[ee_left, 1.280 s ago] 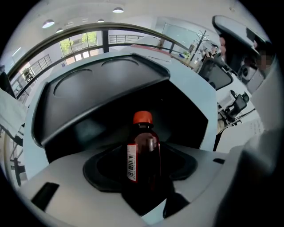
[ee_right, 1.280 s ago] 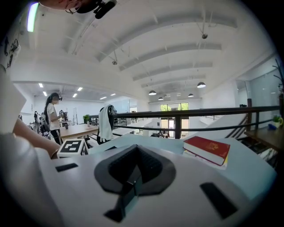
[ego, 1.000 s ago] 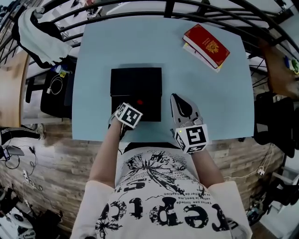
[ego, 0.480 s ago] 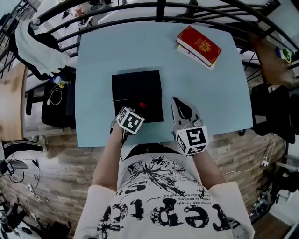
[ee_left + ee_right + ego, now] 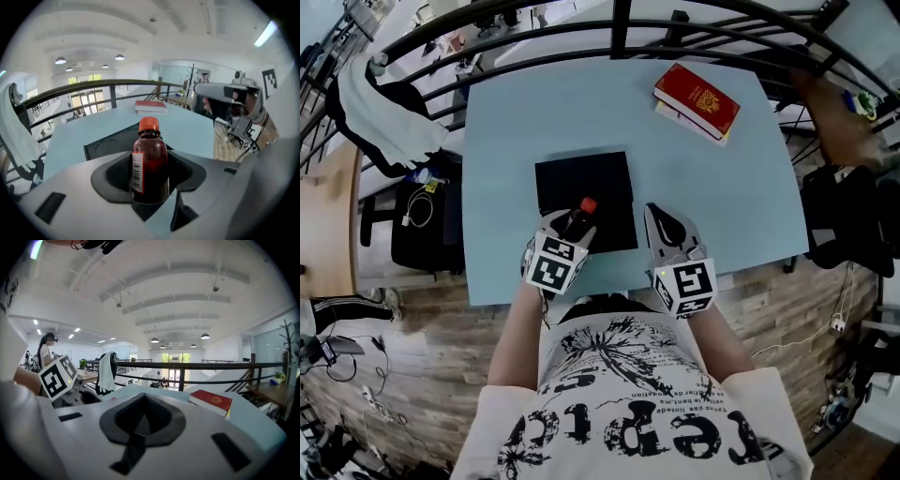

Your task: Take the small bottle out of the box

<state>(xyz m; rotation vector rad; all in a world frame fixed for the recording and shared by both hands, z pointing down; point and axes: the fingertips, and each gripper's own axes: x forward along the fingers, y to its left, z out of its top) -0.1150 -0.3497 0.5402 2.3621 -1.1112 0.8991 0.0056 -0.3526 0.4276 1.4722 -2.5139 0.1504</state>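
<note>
Where railings [image 5: 619, 26] curve, the blue table [image 5: 581, 103] bears a box [image 5: 605, 187].

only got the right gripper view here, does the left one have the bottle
Observer: Yes. In the left gripper view the small bottle stands upright between the jaws of the left gripper, which are closed on its sides.
Operator: is it out of the box
Observer: The head view shows it over the near edge of the black box. I can't tell whether its base has cleared the rim.
</note>
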